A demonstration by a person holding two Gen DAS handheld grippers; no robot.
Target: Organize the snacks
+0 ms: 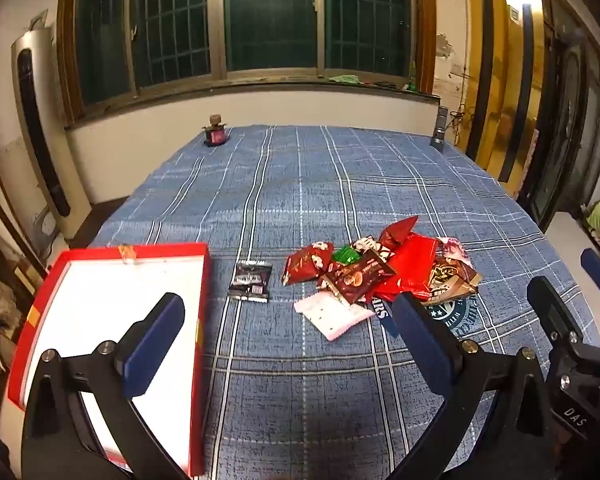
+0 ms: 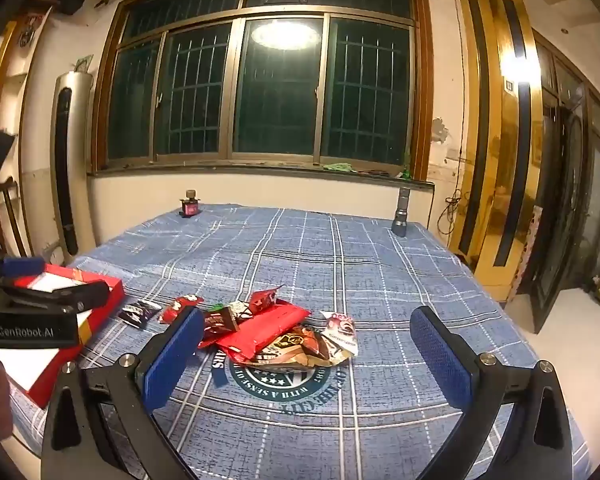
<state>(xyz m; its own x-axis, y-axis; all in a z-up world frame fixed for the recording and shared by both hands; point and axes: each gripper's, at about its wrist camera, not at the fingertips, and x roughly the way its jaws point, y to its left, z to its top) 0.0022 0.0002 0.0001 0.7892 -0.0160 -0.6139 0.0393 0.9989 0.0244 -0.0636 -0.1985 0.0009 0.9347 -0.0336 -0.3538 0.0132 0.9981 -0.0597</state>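
red box (image 1: 204, 320): empty (white inside) | snack packets (image 1: 380, 276): beside it

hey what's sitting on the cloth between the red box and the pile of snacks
One small black packet lies alone on the blue plaid cloth, between the red box and the snack pile. The left wrist view shows it best.

Warm dim indoor light, window (image 2: 260, 88) glare, fisheye-bent edges.

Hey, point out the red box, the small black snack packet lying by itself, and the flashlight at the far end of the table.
red box (image 1: 206, 300): left wrist view, on its right wall.
black snack packet (image 1: 250, 280): left wrist view, centre of the wrapper.
flashlight (image 2: 401, 214): right wrist view, middle of its upright body.
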